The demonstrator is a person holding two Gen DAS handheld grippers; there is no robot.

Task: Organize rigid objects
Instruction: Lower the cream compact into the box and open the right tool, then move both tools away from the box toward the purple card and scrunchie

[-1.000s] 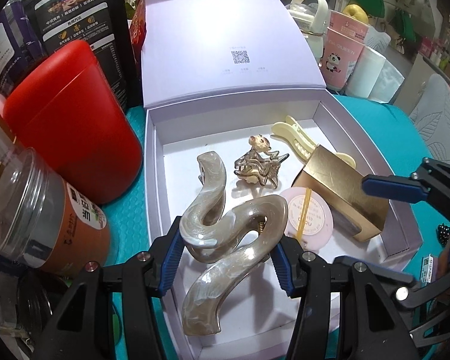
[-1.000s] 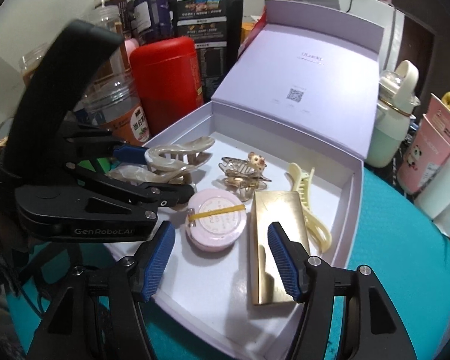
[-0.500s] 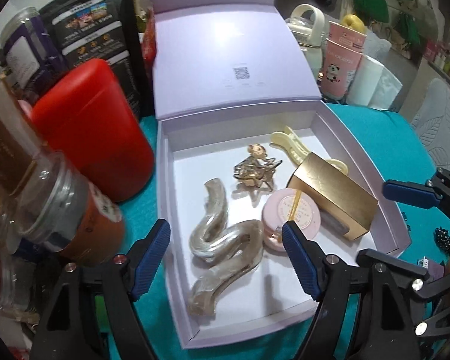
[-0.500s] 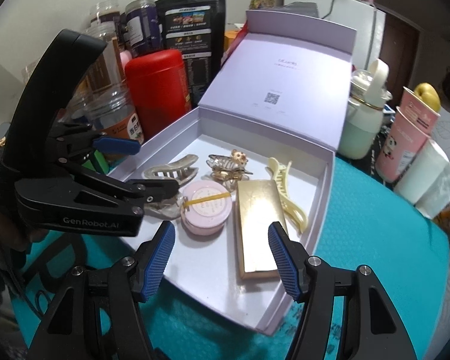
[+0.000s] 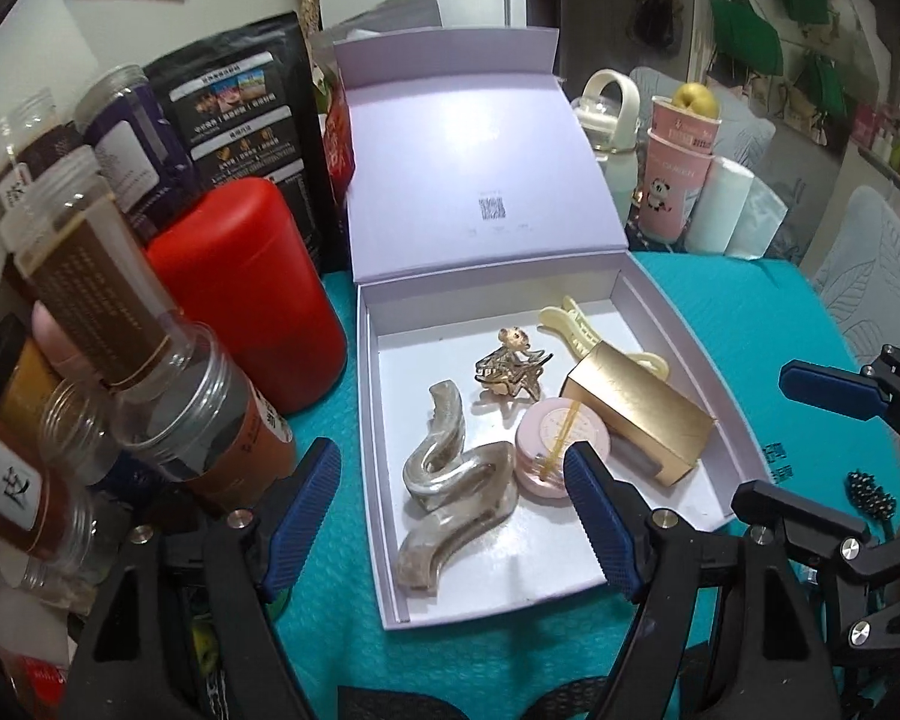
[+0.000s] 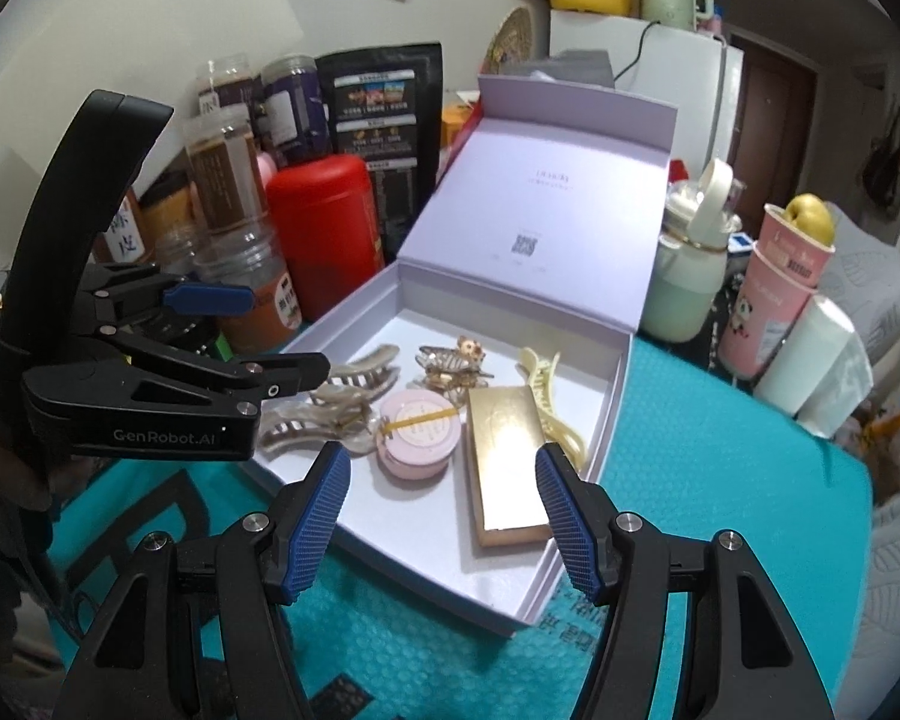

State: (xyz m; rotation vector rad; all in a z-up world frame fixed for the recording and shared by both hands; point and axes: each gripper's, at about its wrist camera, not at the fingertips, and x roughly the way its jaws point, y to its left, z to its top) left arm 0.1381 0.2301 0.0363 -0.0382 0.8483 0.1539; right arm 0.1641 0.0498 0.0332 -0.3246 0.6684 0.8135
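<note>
Hovering over the near edge of the lilac box [image 5: 384, 480], the left tool [image 5: 453, 516] stands open with nothing between its blue pads [image 5: 306, 510]. The right tool [image 6: 444, 522] is likewise open and empty, poised above the box's near corner on the right-wrist view.

Box: lid [image 5: 474, 156] upright at the back, base open on the teal table [image 5: 798, 312]. Contents, all lying on the white floor of the box:
- pearl wavy clip [image 5: 450, 480] — near-left part of the box, lying flat, free of both tools
- pink round tin [image 5: 561, 438] with a yellow band across it, touching the wavy clip's right side
- gold box [image 5: 636, 414] right of the tin, lying at a slant beside the right wall
- gold ornate clip [image 5: 510, 366] toward the middle, behind the tin
- cream clip [image 5: 576, 327] at the back right, partly under the gold box

Left of the box: red canister [image 5: 240, 294], touching or just beside the box's left wall — cannot tell which. In front of it, clear jars [image 5: 198, 414] with brown contents; behind, a black pouch [image 5: 240, 120].

Right of the lid: a pale green bottle [image 6: 690, 276], a pink panda cup [image 5: 672, 186] with a yellow fruit on top, and a white roll [image 5: 720, 210].

On the right-wrist view the left tool [image 6: 252, 336] shows from the side, its fingers apart above the wavy clip [image 6: 330, 402].
</note>
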